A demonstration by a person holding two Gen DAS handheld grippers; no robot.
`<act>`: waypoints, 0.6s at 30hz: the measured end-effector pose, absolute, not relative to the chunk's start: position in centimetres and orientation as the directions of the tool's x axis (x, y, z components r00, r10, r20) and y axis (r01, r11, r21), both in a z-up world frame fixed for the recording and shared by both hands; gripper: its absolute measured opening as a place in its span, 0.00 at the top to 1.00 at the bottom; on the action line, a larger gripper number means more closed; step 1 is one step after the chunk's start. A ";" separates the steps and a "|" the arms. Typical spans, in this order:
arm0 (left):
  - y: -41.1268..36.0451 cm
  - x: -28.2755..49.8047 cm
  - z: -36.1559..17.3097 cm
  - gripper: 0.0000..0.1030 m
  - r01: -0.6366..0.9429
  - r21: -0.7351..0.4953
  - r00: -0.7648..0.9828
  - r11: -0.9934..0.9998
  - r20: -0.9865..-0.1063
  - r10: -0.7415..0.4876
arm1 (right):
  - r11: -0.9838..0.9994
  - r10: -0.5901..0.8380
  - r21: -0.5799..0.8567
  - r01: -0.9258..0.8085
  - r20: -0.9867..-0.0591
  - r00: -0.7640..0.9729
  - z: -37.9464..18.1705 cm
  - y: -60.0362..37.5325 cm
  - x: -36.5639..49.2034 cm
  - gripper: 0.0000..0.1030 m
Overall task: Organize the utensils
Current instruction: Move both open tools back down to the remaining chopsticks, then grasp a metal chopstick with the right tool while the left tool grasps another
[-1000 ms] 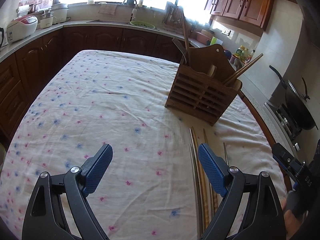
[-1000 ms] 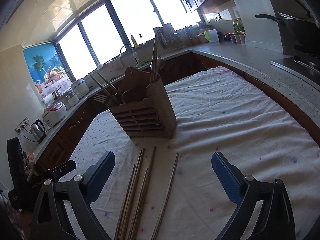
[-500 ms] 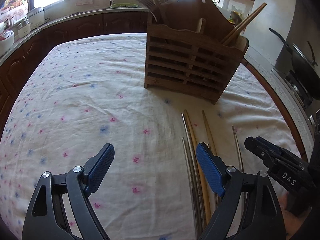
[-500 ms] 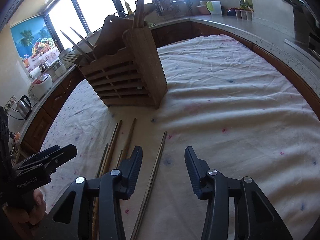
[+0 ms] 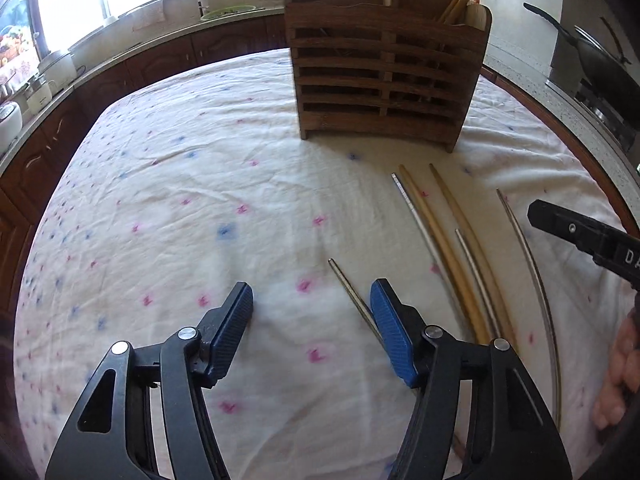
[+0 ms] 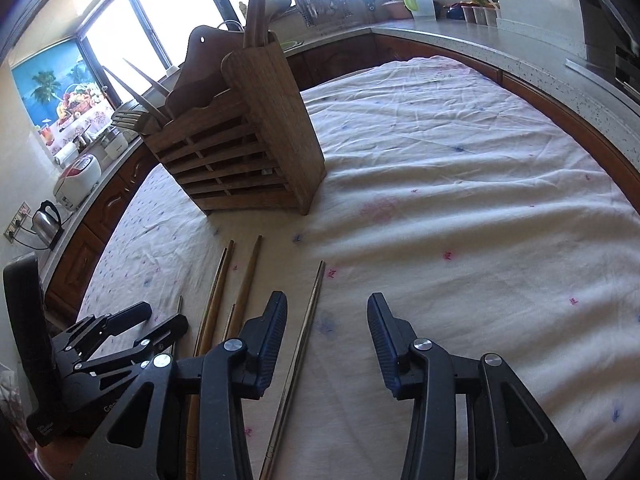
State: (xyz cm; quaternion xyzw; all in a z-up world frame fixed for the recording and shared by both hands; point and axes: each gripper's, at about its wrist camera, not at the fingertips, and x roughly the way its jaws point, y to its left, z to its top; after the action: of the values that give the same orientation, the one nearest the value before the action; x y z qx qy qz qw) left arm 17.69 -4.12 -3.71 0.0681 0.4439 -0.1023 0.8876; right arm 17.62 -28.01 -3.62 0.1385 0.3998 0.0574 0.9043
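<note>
Several chopsticks lie loose on the floral cloth in front of a slatted wooden utensil holder (image 5: 384, 76), also in the right wrist view (image 6: 248, 152); it holds forks and chopsticks. My left gripper (image 5: 312, 312) is open low over the cloth; a metal chopstick (image 5: 354, 300) lies just inside its right finger. Wooden chopsticks (image 5: 444, 248) and another metal one (image 5: 532, 280) lie further right. My right gripper (image 6: 327, 332) is open and empty; a metal chopstick (image 6: 308, 320) lies between its fingers, near the left one. Wooden chopsticks (image 6: 244, 292) lie to its left.
The table cloth (image 5: 180, 200) ends at a wooden rim (image 6: 592, 136) on the right. Counters surround the table with a rice cooker (image 6: 78, 178), a kettle (image 6: 46, 218) and a wok (image 5: 596, 64). The left gripper shows in the right wrist view (image 6: 120, 336).
Both grippers have moved forward and lower toward the chopsticks and holder. The right gripper's fingers narrowed from wide open a second ago and now straddle a metal chopstick.
</note>
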 end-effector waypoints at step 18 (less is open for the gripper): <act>-3.2 16.2 -3.2 0.73 0.150 -0.004 0.551 0.989 -0.830 -0.087 | 0.996 0.087 0.070 -0.053 -0.762 0.641 -4.6 -24.4 19.9 0.69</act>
State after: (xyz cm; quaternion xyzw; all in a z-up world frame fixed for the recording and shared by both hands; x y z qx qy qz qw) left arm 16.22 -3.16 -3.18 0.0339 0.4693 -0.0674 0.8798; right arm 19.88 -24.39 -4.56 0.0205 0.4219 0.0387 0.9056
